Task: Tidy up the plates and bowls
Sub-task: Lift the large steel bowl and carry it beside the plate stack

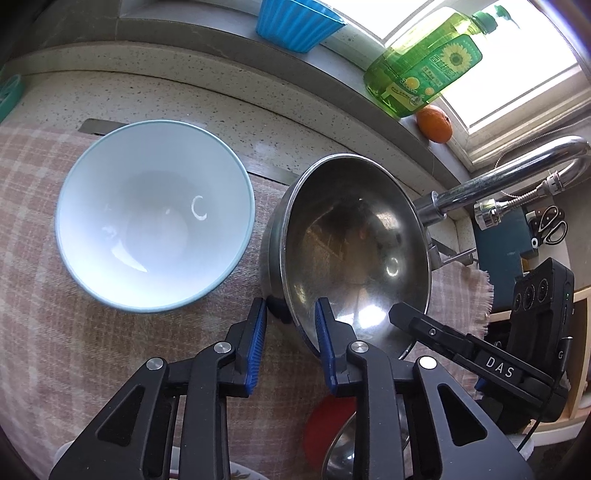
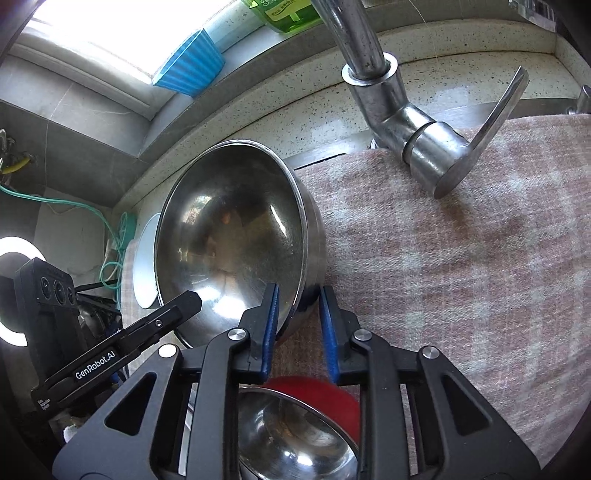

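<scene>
A steel bowl stands on a pink plaid cloth by the faucet. My left gripper straddles its near left rim, one blue pad outside the wall and one inside, and the jaws are shut on the wall. My right gripper clamps the opposite rim the same way; one of its fingers reaches into the bowl in the left wrist view. A light blue bowl sits upright and empty to the left of the steel one.
Below the grippers lie a second steel bowl and a red dish. The faucet and its lever hang over the cloth. A green soap bottle, an orange and a blue cup line the sill.
</scene>
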Tool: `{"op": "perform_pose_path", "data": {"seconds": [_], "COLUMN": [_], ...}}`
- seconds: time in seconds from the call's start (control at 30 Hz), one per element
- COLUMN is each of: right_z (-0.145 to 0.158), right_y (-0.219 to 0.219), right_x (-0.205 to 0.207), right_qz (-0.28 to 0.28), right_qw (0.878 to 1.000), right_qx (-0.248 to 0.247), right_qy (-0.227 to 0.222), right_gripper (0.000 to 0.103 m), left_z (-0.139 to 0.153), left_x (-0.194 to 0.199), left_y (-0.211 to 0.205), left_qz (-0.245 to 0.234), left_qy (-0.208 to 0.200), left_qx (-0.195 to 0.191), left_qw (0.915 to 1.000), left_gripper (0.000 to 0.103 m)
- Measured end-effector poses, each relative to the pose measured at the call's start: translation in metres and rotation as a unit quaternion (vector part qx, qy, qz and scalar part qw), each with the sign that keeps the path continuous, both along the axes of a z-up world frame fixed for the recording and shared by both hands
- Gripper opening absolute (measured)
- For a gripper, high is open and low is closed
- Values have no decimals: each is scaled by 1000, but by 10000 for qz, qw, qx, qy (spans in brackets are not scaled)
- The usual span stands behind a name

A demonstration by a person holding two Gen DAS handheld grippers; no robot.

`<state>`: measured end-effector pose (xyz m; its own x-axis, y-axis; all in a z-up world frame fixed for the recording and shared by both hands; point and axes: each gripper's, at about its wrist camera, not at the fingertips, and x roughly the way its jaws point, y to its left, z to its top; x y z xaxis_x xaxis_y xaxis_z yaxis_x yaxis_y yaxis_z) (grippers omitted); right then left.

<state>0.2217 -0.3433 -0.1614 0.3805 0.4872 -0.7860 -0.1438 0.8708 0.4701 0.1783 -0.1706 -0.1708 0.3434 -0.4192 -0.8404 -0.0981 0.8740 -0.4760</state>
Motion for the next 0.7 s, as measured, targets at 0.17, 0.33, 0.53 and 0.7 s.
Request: {"op": "perform_pose_path", "data": {"seconds": [0.17,0.33,0.53,0.7], "right_z": [1,13,33,46], "right_y": [-2,-2,3,22], "right_x": [-6,-14,-29,-46], "right_qz": [-6,16,75,211], "right_qw": [10000,9997,9991,9983], "right_qx": [-39,-84,-9,-63], "right_qy": [-75,-248,-425,-539], "right_gripper": [23,23,23,23], "left_z": [2,11,33,47], "left_x": [-3,-7,-16,-31], "left_y": [-3,-2,7,22], "left_qz": [-61,-117,-154,-136], "left_qy": [-47,-153,-385,-527], "left_qx": [43,21,-30,-15], "left_qw": [10000,9998,9991,9985], "left_gripper": [24,24,24,24]}}
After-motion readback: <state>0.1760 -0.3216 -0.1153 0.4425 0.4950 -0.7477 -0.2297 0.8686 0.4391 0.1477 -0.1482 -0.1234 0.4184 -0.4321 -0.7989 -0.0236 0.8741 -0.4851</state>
